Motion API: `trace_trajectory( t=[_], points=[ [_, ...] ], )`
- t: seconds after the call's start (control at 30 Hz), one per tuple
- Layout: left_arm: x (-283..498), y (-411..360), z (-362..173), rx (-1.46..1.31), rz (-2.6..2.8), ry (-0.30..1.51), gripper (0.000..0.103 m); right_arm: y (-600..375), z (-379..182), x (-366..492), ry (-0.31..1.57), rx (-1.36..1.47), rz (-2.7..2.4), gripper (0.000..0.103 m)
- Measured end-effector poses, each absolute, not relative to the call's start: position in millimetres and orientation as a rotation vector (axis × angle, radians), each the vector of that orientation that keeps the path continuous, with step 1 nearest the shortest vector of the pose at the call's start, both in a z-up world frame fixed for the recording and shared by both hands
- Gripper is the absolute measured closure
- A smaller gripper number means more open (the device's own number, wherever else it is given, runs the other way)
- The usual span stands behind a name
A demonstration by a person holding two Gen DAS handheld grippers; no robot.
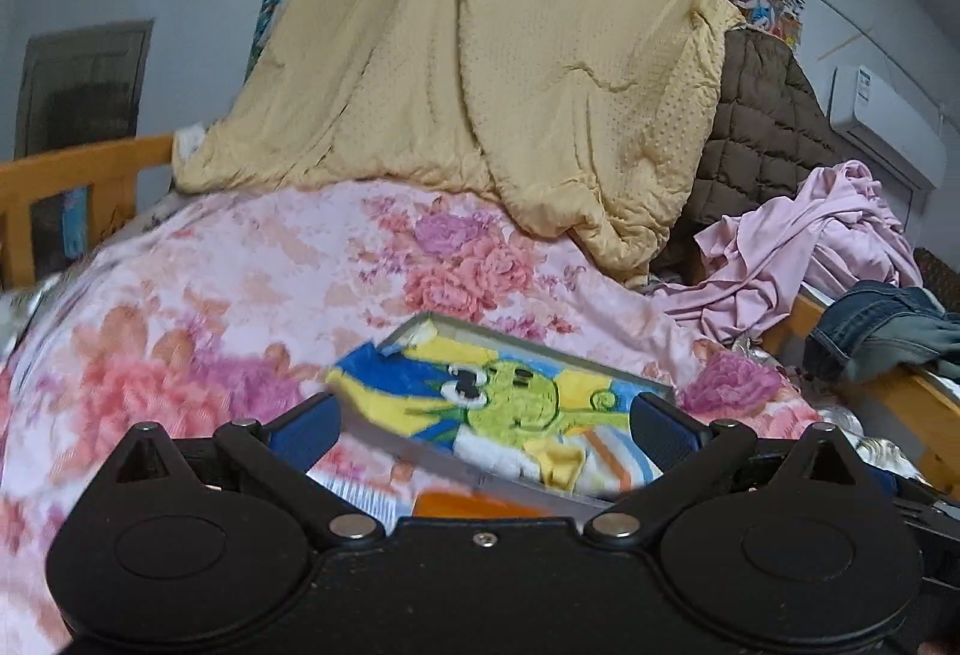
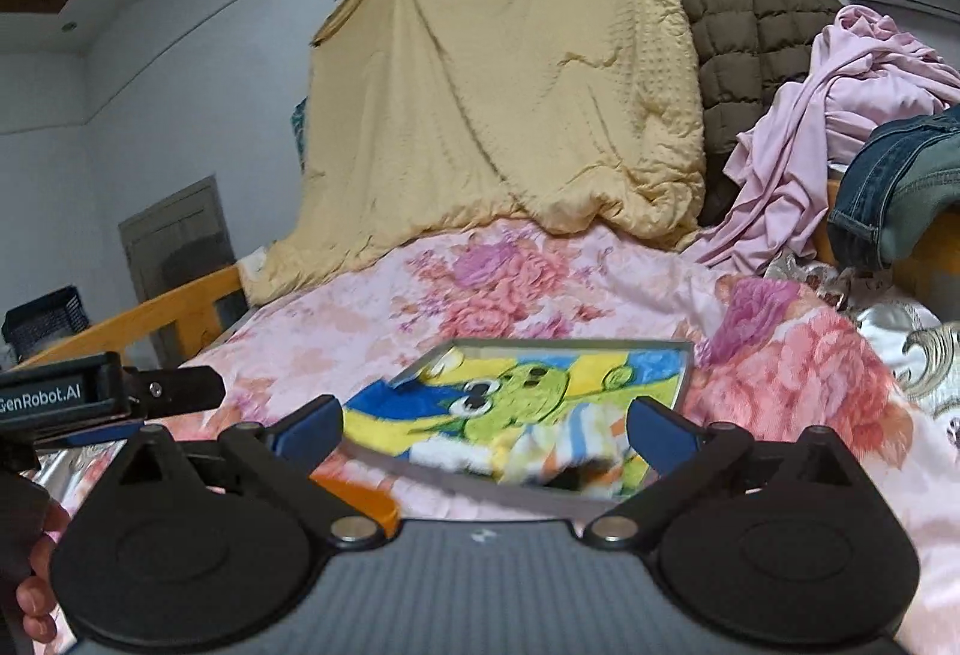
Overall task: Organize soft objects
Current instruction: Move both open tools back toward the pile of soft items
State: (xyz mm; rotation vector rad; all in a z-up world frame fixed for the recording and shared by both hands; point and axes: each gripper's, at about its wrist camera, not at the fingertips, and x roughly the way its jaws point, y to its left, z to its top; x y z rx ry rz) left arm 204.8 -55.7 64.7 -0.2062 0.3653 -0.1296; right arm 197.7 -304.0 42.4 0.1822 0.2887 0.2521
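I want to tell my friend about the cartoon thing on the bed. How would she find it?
Start at the big flowery pink quilt that covers the bed. Near its front lies a flat cartoon towel with a grey border. It alone shows a green googly-eyed creature on blue and yellow; the cloths behind it are plain.

Showing black linkage arms with silver rivets, wearing blue pads (image 1: 303, 430), displaying "GenRobot.AI" lettering (image 2: 42, 396), exposing bare fingers (image 2: 36, 604).

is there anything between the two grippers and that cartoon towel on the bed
Nothing visible. The cartoon towel lies flat on the floral quilt, directly ahead of the open left gripper and open right gripper, with nothing on top of it.
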Motion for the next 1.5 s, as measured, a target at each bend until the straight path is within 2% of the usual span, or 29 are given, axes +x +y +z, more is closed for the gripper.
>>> trace_trajectory(
  t=[0.43,0.77,1.17,1.5],
  points=[
    [123,-7,21,-0.267,-0.087,0.397,0.001,-299,26,143,0.381,0.276,0.279,0.0],
    [88,3,-4,-0.242,-0.131,0.413,0.001,-283,14,127,0.466,0.221,0.296,0.0],
    [94,-8,-41,-0.205,-0.231,0.585,0.001,-272,-9,151,0.653,0.202,0.269,0.0],
    [101,-18,-62,-0.194,-0.289,0.735,0.001,-265,-20,163,0.73,0.174,0.268,0.0]
  ],
)
